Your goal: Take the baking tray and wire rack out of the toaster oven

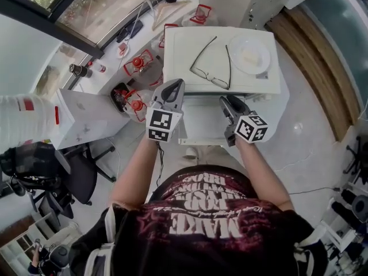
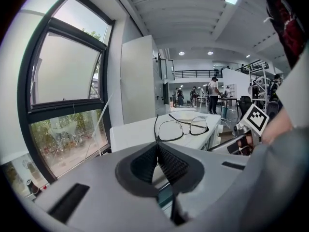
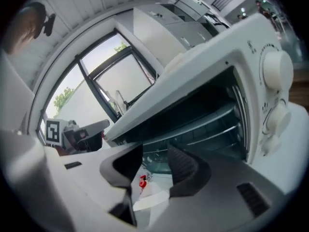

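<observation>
White toaster oven (image 1: 184, 50) sits on a white table (image 1: 284, 105), and its door (image 1: 201, 125) is dropped open toward me. Eyeglasses (image 1: 211, 65) and a white plate (image 1: 249, 54) lie on the oven's top, apart from each other. My left gripper (image 1: 175, 88) is at the door's left edge, near the oven's front left corner. In the left gripper view its pads (image 2: 169, 161) are pinched together at the tips and hold nothing. It looks over the oven top at the eyeglasses. My right gripper (image 1: 228, 103) is over the right side of the open door and points into the cavity. In the right gripper view its jaws stand apart, with nothing gripped and only the door glass and cavity showing through the gap. The wire rack (image 3: 212, 132) is still inside the oven, and its bars run across the cavity. The pale flat shelf just above it looks like the baking tray (image 3: 195, 124), also still inside, but I can't tell that for sure. Neither gripper touches the rack or the tray. Two white knobs (image 3: 276, 69) sit on the oven's right front panel. Red-trimmed clutter (image 1: 138, 65) lies on the desk left of the oven.
</observation>
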